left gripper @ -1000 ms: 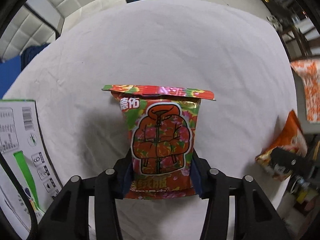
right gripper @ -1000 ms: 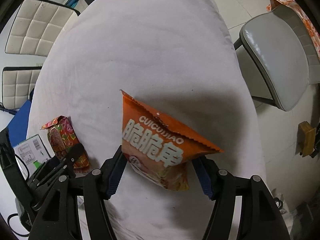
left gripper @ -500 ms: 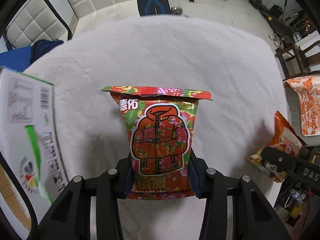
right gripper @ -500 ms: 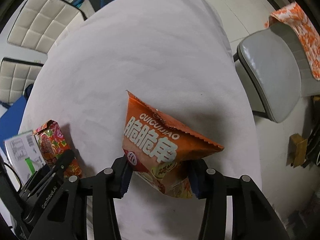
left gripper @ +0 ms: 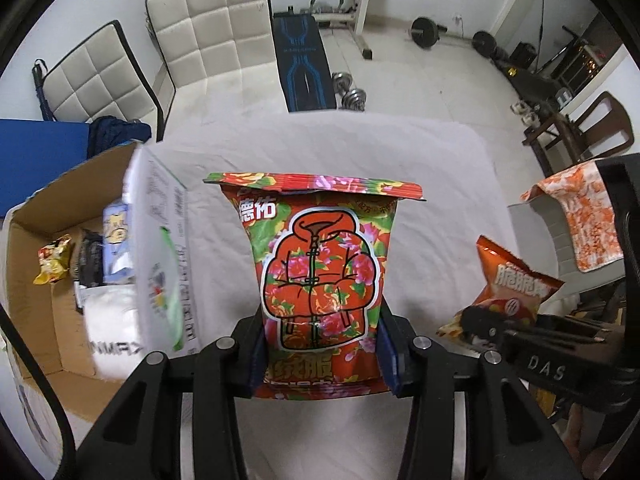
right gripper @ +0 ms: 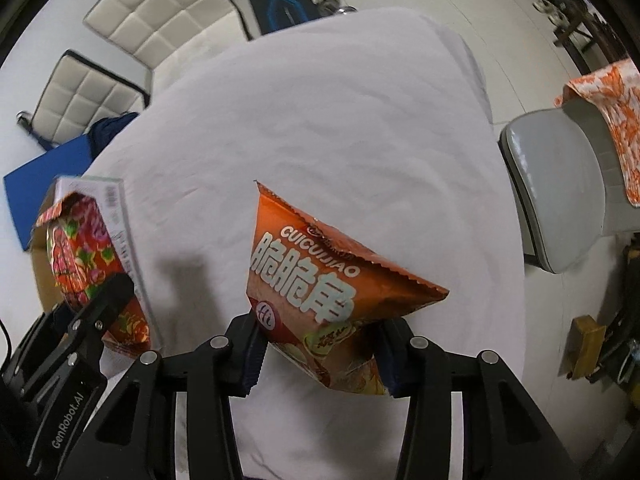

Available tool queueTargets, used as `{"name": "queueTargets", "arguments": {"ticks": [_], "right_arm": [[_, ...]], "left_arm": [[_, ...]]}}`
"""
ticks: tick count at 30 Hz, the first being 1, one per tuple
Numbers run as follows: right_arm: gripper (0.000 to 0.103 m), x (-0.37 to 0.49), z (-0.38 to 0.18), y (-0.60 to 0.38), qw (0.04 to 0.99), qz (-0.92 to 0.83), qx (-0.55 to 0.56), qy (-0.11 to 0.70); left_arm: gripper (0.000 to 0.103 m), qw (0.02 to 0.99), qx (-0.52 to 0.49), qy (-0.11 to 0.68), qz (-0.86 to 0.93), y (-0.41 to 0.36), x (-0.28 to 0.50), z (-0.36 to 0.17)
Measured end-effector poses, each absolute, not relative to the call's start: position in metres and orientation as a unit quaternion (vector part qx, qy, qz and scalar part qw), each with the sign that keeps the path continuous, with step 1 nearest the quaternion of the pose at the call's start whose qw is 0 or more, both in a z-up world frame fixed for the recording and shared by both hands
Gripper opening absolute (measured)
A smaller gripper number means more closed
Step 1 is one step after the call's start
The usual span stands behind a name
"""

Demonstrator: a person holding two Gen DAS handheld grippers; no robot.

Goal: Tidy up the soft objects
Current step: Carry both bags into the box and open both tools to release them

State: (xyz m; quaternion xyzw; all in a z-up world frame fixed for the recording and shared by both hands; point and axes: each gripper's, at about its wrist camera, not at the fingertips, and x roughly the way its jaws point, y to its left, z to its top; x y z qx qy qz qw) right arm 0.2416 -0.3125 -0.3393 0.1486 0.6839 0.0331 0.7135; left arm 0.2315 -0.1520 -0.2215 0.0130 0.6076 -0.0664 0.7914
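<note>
My left gripper is shut on a red floral snack bag and holds it upright above the white-covered table. My right gripper is shut on an orange chip bag and holds it above the table. The orange bag also shows at the right of the left wrist view. The floral bag also shows at the left of the right wrist view. An open cardboard box with several packets inside sits left of the floral bag.
The box's white printed flap stands up between the box and the floral bag. A grey chair with an orange patterned cloth stands right of the table. White padded chairs and gym weights stand beyond the table.
Both grippers have risen and tilted up with their bags. The open box and its contents have come into the left wrist view. The room beyond the table now shows.
</note>
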Motion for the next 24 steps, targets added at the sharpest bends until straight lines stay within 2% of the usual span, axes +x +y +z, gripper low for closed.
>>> {"name": "queueTargets", "arguments": {"ticks": [12, 24], "right_arm": [[0.048, 0.198, -0.258, -0.236, 0.748, 0.086, 0.127, 0.646], [0.048, 0.184, -0.196, -0.098, 0.758, 0.173, 0.098, 0.622]], "left_arm": [[0.042, 0.824, -0.015, 0.561, -0.077, -0.085, 0.202, -0.152], [0.042, 0.825, -0.042, 0.563, -0.020, 0.062, 0.182, -0.134]]}}
